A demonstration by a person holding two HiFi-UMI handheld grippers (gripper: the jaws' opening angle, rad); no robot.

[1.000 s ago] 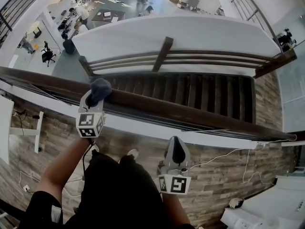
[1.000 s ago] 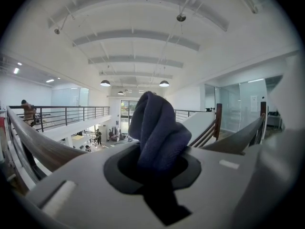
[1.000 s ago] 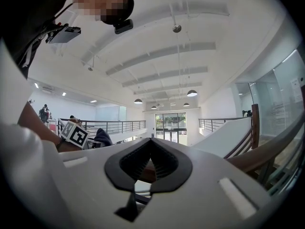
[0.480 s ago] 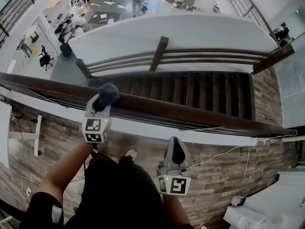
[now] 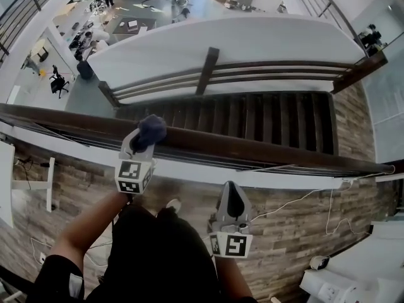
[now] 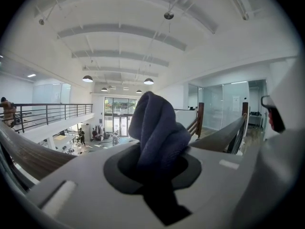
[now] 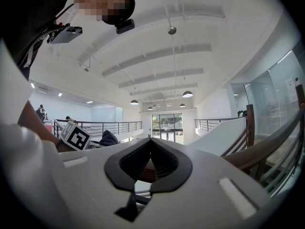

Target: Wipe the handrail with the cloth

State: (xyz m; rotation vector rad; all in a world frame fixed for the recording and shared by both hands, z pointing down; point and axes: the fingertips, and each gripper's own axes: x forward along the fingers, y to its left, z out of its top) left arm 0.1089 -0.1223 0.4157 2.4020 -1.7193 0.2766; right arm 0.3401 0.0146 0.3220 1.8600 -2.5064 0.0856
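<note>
A dark brown wooden handrail (image 5: 271,150) runs across the head view from left to lower right. My left gripper (image 5: 144,140) is shut on a bunched dark blue cloth (image 5: 152,130), which rests on top of the rail. In the left gripper view the cloth (image 6: 157,130) bulges up from between the jaws of the left gripper (image 6: 155,165), with the handrail (image 6: 217,138) running off to the right. My right gripper (image 5: 231,188) hangs on the near side of the rail, apart from it, shut and holding nothing. The right gripper view shows the right gripper (image 7: 150,157) and the handrail (image 7: 269,147) beyond.
Past the rail a dark staircase (image 5: 265,115) drops away, with a second handrail (image 5: 252,71) across the stairwell. Far below lies an open floor with desks and people (image 5: 95,30). White cables (image 5: 297,204) trail over the wood-plank floor by my feet.
My left gripper has slid the cloth to the right along the top of the handrail. The right gripper has stayed almost where it was.
</note>
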